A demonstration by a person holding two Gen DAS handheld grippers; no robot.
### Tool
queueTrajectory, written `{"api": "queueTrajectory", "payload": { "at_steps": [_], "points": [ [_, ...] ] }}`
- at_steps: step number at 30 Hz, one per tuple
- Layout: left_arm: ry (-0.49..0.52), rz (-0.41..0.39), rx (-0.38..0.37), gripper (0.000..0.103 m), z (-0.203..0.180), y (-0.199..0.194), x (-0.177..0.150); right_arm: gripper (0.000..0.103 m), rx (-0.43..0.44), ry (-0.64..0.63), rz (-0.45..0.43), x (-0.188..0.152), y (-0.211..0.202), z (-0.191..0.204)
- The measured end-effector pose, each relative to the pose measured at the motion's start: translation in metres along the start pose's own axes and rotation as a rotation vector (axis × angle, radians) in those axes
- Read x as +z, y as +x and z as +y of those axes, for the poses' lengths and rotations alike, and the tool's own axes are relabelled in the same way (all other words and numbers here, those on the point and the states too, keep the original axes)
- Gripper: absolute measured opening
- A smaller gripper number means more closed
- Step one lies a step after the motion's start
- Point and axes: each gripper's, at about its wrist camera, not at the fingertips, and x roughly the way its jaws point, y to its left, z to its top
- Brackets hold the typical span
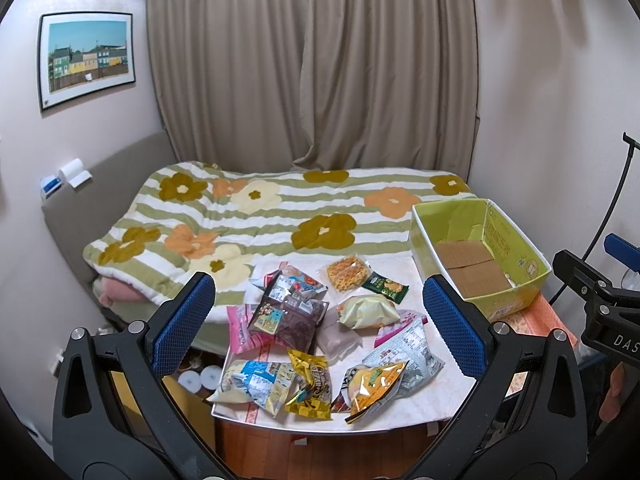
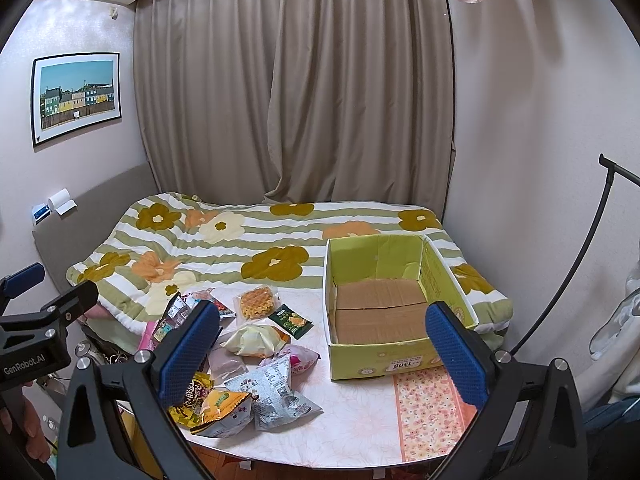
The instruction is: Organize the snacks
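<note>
Several snack packets (image 1: 312,332) lie in a loose heap on a small white table (image 1: 432,404), among them a waffle pack (image 1: 347,273), a dark green packet (image 1: 385,287) and a brown packet (image 1: 286,318). To the right of the heap stands a green cardboard box (image 1: 516,280) with only bare cardboard inside. The same heap (image 2: 244,364) and box (image 2: 384,356) show in the right wrist view. My left gripper (image 1: 320,324) hovers open above the heap. My right gripper (image 2: 324,352) is open too, between heap and box. Neither holds anything.
A bed with a flowered, striped quilt (image 1: 280,216) lies behind the table, curtains (image 1: 312,64) beyond it. A floral orange cloth (image 2: 432,412) covers the table's right part. A black stand (image 2: 576,260) rises at the right. Wooden floor (image 1: 328,452) shows below the table edge.
</note>
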Motion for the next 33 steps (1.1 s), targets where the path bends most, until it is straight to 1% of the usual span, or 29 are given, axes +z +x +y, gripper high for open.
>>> {"api": "queueTrajectory", "payload": {
  "at_steps": [13,24,27,29,31,33],
  "points": [
    [0.0,-0.001,0.001,0.103,-0.001,0.0,0.001,0.103,0.0,0.0,-0.001,0.001,-0.001,0.005],
    [0.0,-0.003,-0.002,0.103,-0.001,0.0,0.0,0.103,0.002,0.001,-0.003,0.001,-0.001,0.002],
    [0.001,0.012,-0.022,0.103,0.0,0.001,0.002,0.103,0.012,0.007,0.008,0.003,0.0,0.005],
    [0.015,0.026,-0.032,0.103,0.0,0.005,0.003,0.103,0.005,0.011,0.022,0.008,-0.001,0.007],
    [0.039,0.053,-0.046,0.103,-0.001,0.012,0.001,0.103,0.001,0.011,0.036,0.009,0.001,0.007],
    [0.063,0.097,-0.076,0.103,-0.002,0.023,-0.006,0.103,0.003,0.01,0.052,0.005,0.005,0.004]
  ]
}}
